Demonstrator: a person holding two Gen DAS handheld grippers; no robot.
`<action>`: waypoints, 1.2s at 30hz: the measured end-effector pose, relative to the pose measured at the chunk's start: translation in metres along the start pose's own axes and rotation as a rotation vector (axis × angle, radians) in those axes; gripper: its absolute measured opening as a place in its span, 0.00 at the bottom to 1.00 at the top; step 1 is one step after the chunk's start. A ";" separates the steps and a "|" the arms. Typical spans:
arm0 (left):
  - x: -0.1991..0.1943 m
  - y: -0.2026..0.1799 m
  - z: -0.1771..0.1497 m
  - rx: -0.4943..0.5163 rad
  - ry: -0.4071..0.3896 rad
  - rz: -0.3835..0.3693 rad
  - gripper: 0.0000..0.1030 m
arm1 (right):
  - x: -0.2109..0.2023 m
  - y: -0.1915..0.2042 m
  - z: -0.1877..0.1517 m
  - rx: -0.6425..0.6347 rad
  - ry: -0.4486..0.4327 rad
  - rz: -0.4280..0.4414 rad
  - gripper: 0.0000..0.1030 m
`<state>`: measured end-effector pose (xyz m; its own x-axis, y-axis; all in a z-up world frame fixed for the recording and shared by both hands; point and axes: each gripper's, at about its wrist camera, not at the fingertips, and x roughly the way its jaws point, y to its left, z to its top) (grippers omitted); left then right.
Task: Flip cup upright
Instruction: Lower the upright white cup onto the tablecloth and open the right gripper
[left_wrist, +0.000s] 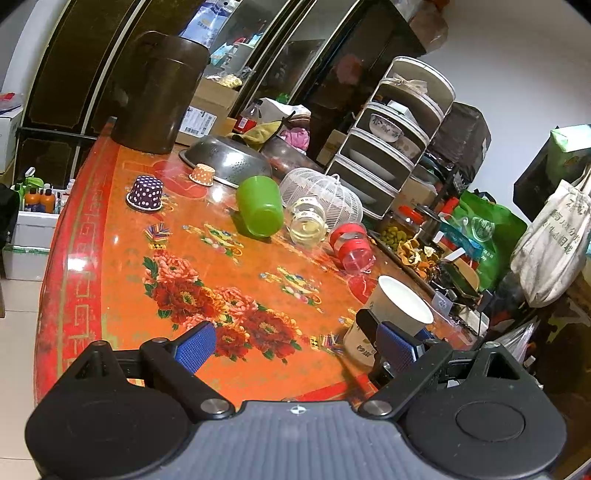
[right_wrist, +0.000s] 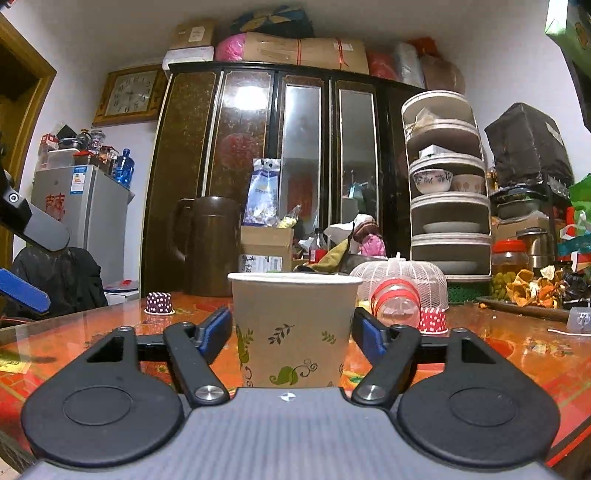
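Observation:
A paper cup with green leaf print (right_wrist: 293, 332) stands upright, mouth up, on the orange floral table (right_wrist: 517, 354). My right gripper (right_wrist: 291, 328) has a blue-padded finger on each side of the cup, touching or nearly touching its wall. The same cup (left_wrist: 395, 314) shows at the right of the left wrist view, with the right gripper's fingers (left_wrist: 397, 347) around it. My left gripper (left_wrist: 295, 343) is open and empty, hovering above the table's near edge, left of the cup.
On the table lie a green cup on its side (left_wrist: 260, 210), a glass jar (left_wrist: 308, 221), a red-capped plastic jar (left_wrist: 352, 247), a purple dotted cupcake liner (left_wrist: 145, 192), an orange liner (left_wrist: 203, 174), a steel colander (left_wrist: 225, 158), a white mesh cover (left_wrist: 325, 195) and a brown jug (left_wrist: 157, 92).

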<state>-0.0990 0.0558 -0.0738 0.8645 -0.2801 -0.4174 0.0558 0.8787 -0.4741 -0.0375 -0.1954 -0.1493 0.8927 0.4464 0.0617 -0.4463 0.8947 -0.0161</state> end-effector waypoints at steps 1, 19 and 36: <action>0.000 0.000 0.000 0.000 0.000 0.003 0.93 | 0.000 0.000 0.000 0.000 0.005 0.000 0.78; 0.005 -0.061 0.004 0.314 -0.005 0.147 1.00 | -0.038 -0.042 0.085 0.174 0.461 0.023 0.99; -0.042 -0.128 0.025 0.358 0.049 0.151 1.00 | -0.089 -0.050 0.151 0.129 0.464 0.005 0.99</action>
<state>-0.1297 -0.0347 0.0239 0.8520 -0.1473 -0.5023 0.1077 0.9884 -0.1072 -0.1038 -0.2822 -0.0037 0.8110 0.4357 -0.3904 -0.4285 0.8967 0.1108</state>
